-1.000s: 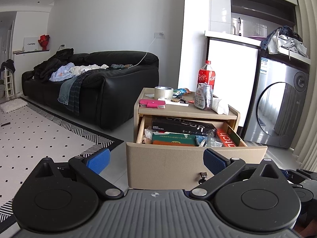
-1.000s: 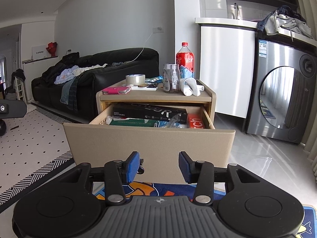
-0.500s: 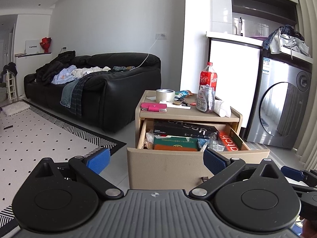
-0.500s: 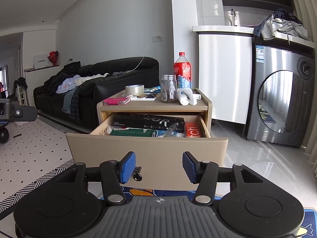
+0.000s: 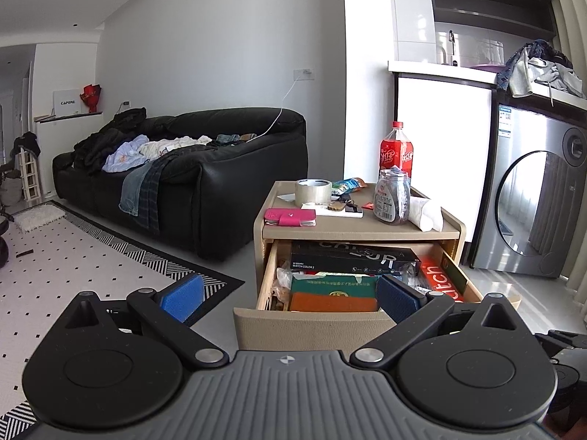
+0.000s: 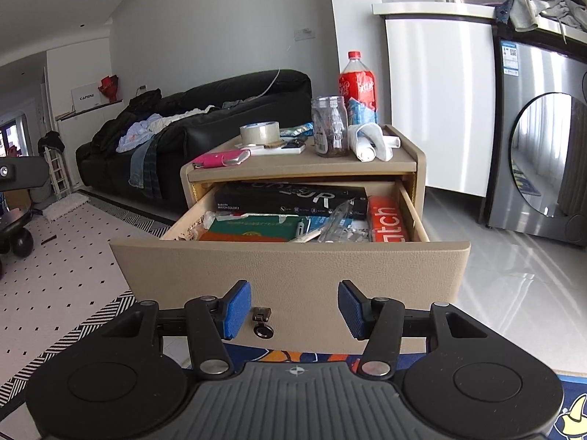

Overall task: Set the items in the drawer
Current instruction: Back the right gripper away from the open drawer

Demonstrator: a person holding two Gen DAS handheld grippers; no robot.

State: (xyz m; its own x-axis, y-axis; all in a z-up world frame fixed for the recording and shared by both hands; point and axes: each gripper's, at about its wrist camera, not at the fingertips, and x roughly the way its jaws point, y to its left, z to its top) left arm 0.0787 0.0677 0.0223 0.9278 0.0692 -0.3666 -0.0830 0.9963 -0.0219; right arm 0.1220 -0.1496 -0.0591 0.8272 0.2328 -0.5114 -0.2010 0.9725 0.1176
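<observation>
While the drawer (image 6: 290,264) of the beige nightstand (image 6: 304,165) stands pulled out and crowded with boxes, both grippers are held before it, empty. The left gripper (image 5: 290,295) fingers are spread wide; the right gripper (image 6: 294,310) fingers are released, flanking the drawer's small key lock (image 6: 263,324). A tape roll (image 6: 259,132), pink wallet (image 6: 220,158) and glass jar (image 6: 329,130) are seen on the nightstand top.

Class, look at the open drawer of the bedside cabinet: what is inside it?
Inside the drawer: a black watch box at the back, a green booklet, a red box on the right, and clear plastic bags. Whatever lies under them is covered.
</observation>
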